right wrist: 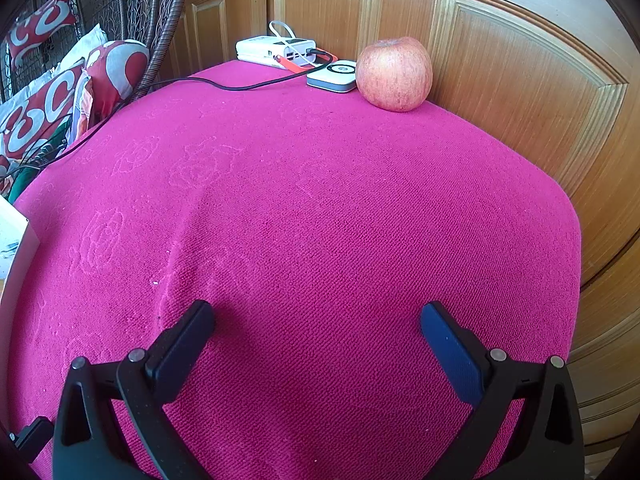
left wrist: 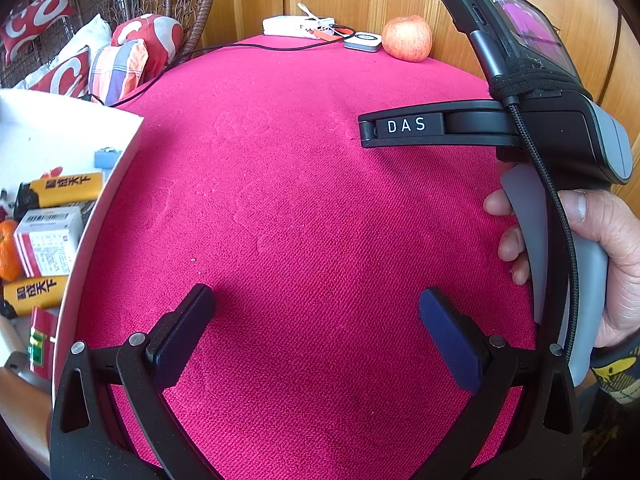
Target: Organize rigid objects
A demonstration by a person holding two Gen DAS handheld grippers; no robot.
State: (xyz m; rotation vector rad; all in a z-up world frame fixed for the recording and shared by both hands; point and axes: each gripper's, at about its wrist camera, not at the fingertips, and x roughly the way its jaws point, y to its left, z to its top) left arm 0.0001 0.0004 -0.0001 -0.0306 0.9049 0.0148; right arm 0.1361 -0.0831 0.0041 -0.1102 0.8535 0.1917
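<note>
On the pink-clothed table (left wrist: 304,200) my left gripper (left wrist: 316,304) stands open, nothing between its fingers. At the table's left edge is a white box (left wrist: 64,128) holding several small packs: yellow cartons (left wrist: 66,188), a red-and-white carton (left wrist: 48,240), an orange item (left wrist: 7,252). A red apple (left wrist: 407,38) sits at the far edge. My right gripper (right wrist: 316,316) is open too and empty over the cloth (right wrist: 320,220), facing the apple (right wrist: 394,74). In the left wrist view a hand (left wrist: 612,248) holds the right gripper's handle on the right side.
A white power bank (right wrist: 276,52) and a small white square device (right wrist: 334,76) lie at the far edge beside the apple, with a black cable (right wrist: 240,87) trailing off left. Wooden panelling (right wrist: 520,80) backs the table. Cushions (right wrist: 44,108) and a wicker chair are on the left.
</note>
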